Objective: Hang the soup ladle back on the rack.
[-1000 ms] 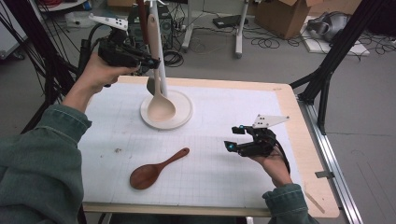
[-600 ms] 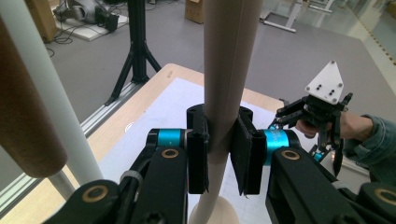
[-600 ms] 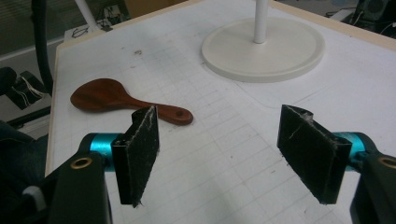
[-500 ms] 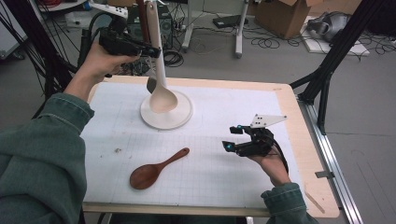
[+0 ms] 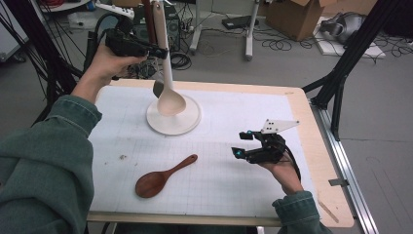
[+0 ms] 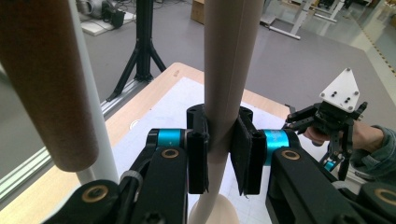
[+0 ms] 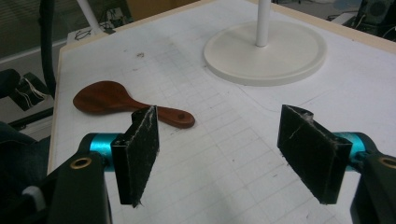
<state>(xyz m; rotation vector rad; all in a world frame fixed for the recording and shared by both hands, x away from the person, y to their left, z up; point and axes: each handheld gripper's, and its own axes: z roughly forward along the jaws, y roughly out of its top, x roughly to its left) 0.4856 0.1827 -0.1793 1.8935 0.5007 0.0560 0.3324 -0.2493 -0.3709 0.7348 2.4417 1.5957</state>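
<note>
Your left gripper (image 5: 155, 50), at the upper left of the high view, has its jaws pinched on the handle of the pale wooden spoon (image 5: 168, 92). In the left gripper view the black pads (image 6: 243, 156) press against that handle (image 6: 226, 79) from both sides, at the centre of the frame. The spoon hangs almost upright from the grip, bowl downward, with the bowl just above the round white base (image 5: 187, 126) of the stand; whether it touches the base you cannot tell from here. A thin white post (image 6: 91, 93) rises from that base at the left of the left gripper view, with a brown wooden handle (image 6: 44, 79) beside it.

Your right gripper (image 5: 251, 146), at the lower right of the high view, holds its jaws spread with nothing between them. In the right gripper view its two pads (image 7: 140, 154) stand well apart over bare gridded mat (image 7: 224, 154).

The dark wooden spoon (image 5: 160, 176) lies flat on the white mat (image 5: 234, 122), lower centre of the high view, well apart from both grippers, handle pointing up and to the right.
</note>
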